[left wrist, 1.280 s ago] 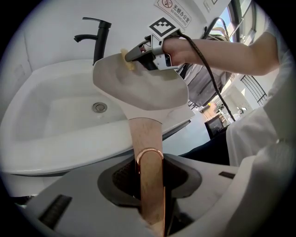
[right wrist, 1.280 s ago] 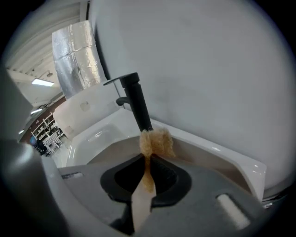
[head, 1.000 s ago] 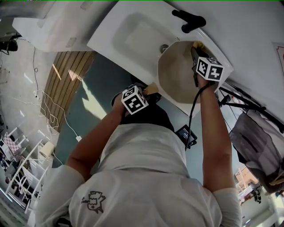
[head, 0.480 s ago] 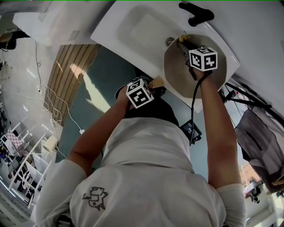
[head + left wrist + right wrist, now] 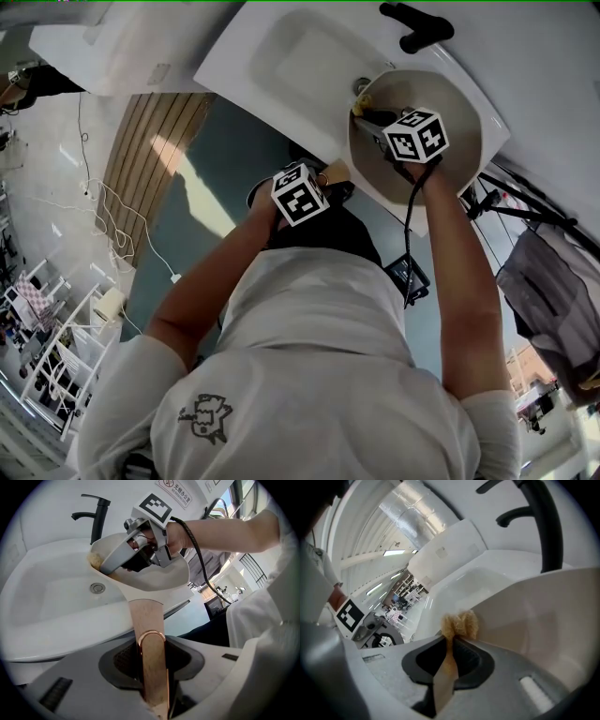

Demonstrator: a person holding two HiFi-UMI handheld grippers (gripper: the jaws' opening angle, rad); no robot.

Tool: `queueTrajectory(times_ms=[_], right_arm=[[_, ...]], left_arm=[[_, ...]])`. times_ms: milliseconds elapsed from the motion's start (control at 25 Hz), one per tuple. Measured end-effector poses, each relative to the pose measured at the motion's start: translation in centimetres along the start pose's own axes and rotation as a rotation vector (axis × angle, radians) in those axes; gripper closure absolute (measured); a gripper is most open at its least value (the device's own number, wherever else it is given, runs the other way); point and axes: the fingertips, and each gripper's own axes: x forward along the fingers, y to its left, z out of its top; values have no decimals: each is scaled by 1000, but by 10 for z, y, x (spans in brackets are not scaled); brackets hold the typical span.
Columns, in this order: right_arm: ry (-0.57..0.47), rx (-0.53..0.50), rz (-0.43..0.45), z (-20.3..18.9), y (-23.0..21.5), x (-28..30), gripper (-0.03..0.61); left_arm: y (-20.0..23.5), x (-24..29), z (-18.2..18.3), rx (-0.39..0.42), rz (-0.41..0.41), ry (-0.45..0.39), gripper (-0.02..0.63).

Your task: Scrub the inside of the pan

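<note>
The pan [image 5: 459,141] is held tilted over the sink [image 5: 300,56], below the tap [image 5: 417,28], with its mouth turned toward the person. The left hand-held gripper [image 5: 152,656] is clamped on the handle [image 5: 145,616], which runs straight out between its jaws. The right hand-held gripper [image 5: 457,641] reaches into the pan with its jaws closed on a tan scrubber [image 5: 460,624]. The scrubber sits at the inner wall close to the rim, on the side nearest the drain, and appears to touch it.

The step in hand looks like scrubbing the wall, with the pan's base likely left to do. To do it well:

- Hold the left grip firm and fixed, so the pan does not swing away under the push.
- Press the scrubber's tuft, not the jaw tips, against the surface, since hard tips would probably scratch it.
- Work in short overlapping strokes round the wall, then down across the base.
- Roll the handle a little to bring the far wall within reach instead of stretching the right wrist.
- Keep the pan above the sink so that anything loosened falls there.
</note>
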Motion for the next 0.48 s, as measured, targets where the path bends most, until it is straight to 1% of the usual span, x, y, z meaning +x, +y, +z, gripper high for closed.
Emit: queueTrajectory(times_ms=[120, 280, 480], right_arm=[[48, -27, 52, -9, 16, 0, 533], [149, -46, 137, -28, 41, -4, 534], [292, -22, 267, -62, 68, -17, 537]], left_arm=[[0, 0, 0, 1, 4, 2, 474], [0, 0, 0, 0, 14, 6, 474], [0, 2, -1, -2, 20, 8, 474]])
